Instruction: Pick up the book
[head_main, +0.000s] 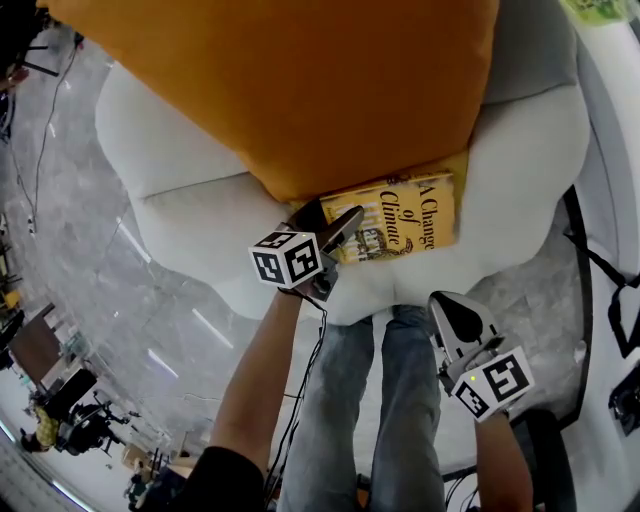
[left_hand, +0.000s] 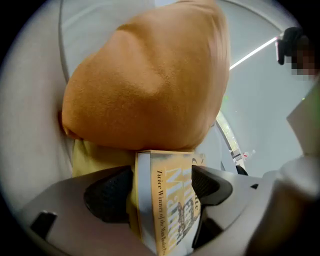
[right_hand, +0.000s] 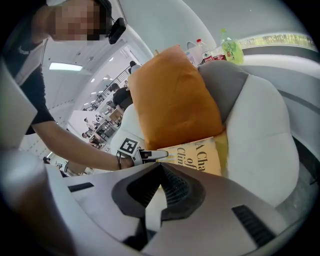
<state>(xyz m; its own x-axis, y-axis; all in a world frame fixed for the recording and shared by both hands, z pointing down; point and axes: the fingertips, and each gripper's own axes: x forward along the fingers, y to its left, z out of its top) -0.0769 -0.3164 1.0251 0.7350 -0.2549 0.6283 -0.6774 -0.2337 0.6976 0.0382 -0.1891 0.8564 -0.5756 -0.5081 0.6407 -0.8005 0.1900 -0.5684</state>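
book: yellow paperback (head_main: 405, 215), flat rectangle with a glossy cover and black serif title. It's lying on the armchair's seat near the front edge, with its far edge tucked under the cushion's bottom corner.
armchair: white (head_main: 520, 190), chunky and rounded, with soft-looking matte upholstery.
cushion: big orange one (head_main: 300, 80), plump, with a fuzzy fabric look. It leans back in the chair.
extra padding: a pale yellow cloth layer (head_main: 458, 165) peeks out under the book, and there's a grey cushion (right_hand: 222, 82) behind the orange one.
left gripper: (head_main: 335, 225) at the book's left edge, jaws spread wide with the book's corner between them. The black ribbed pads sit right beside both faces, and I can't see them squeezing.
right gripper: (head_main: 452, 310) hovering off the chair's front edge over the person's jeans (head_main: 400, 400), well apart from the book. Jaws are together with nothing in them.
left gripper view only: the book's (left_hand: 167, 200) pale grey spine strip and the small italic print on the cover.
right gripper view only: drink bottles (right_hand: 230, 47) behind the chair, plus the left gripper's marker cube (right_hand: 127, 146) from the side.
head view only: the grey marbled floor (head_main: 80, 250) all round the chair.
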